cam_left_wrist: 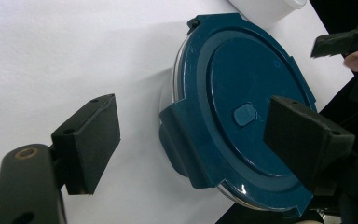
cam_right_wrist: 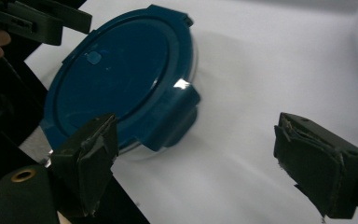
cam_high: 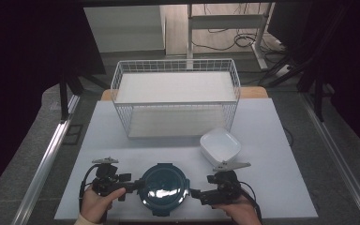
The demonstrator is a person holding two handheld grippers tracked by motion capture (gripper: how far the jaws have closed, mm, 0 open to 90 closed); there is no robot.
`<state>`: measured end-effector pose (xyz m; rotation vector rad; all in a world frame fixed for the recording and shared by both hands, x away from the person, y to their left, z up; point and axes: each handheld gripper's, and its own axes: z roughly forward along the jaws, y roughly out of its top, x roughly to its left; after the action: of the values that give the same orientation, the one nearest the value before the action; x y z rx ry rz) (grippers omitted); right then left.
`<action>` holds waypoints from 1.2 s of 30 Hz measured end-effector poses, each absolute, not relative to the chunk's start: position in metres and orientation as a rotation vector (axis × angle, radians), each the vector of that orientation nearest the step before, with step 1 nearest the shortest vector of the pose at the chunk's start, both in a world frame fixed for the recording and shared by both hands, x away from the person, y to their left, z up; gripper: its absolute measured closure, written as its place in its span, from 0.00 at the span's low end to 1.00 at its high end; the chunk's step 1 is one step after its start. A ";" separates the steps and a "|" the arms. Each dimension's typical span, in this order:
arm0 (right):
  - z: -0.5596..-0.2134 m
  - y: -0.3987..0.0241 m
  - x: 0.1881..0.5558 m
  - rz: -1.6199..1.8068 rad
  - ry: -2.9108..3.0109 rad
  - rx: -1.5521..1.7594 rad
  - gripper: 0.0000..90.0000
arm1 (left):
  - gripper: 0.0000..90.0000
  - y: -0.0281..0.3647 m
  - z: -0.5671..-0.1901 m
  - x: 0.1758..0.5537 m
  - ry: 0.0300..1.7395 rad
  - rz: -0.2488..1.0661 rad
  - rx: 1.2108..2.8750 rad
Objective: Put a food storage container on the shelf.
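I hold my left gripper [cam_high: 132, 184] and right gripper [cam_high: 194, 193] low, pointing inward, fingers [cam_right_wrist: 319, 170] spread wide on both.

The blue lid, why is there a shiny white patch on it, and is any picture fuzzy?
In the high view the lid mirrors a lamp overhead as pale streaks. In the right gripper view a small bright glint sits on the lid's rim, and the near jaws look soft. The left gripper view is sharp on the lid, without glare.

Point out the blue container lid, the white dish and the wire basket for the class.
blue container lid [cam_high: 163, 187], high view, middle of its top.
white dish [cam_high: 220, 145], high view, its inner floor.
wire basket [cam_high: 176, 63], high view, far rim.
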<state>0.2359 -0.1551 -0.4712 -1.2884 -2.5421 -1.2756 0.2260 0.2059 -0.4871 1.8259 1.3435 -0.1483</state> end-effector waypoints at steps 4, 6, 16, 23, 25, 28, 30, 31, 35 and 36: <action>-0.477 -0.143 0.236 -1.260 -2.512 -1.299 0.14 | 0.20 0.203 -0.490 0.227 1.333 -0.178 1.822; -0.479 -0.138 0.236 -1.252 -2.494 -1.308 0.13 | 0.20 0.203 -0.491 0.227 1.331 -0.193 1.819; -0.492 -0.117 0.242 -1.206 -2.388 -1.378 0.10 | 0.19 0.201 -0.499 0.227 1.327 -0.257 1.793; -0.502 -0.107 0.244 -1.185 -2.312 -1.421 0.10 | 0.18 0.197 -0.507 0.227 1.332 -0.318 1.761; -0.503 -0.107 0.245 -1.184 -2.301 -1.420 0.10 | 0.18 0.196 -0.508 0.227 1.331 -0.325 1.759; -0.506 -0.105 0.244 -1.191 -2.271 -1.429 0.10 | 0.19 0.194 -0.512 0.227 1.325 -0.364 1.739; -0.508 -0.103 0.244 -1.201 -2.227 -1.448 0.11 | 0.20 0.194 -0.516 0.227 1.331 -0.388 1.712; -0.510 -0.103 0.244 -1.202 -2.216 -1.448 0.11 | 0.21 0.194 -0.516 0.227 1.331 -0.388 1.712; -0.513 -0.103 0.244 -1.207 -2.149 -1.459 0.14 | 0.26 0.196 -0.522 0.226 1.348 -0.417 1.678; -0.513 -0.103 0.244 -1.207 -2.149 -1.459 0.14 | 0.27 0.196 -0.522 0.226 1.348 -0.417 1.678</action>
<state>0.2437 -0.1032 -0.5132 -1.4593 -2.1491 -1.2072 0.2256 0.1962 -0.5220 1.6782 1.3476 -0.4169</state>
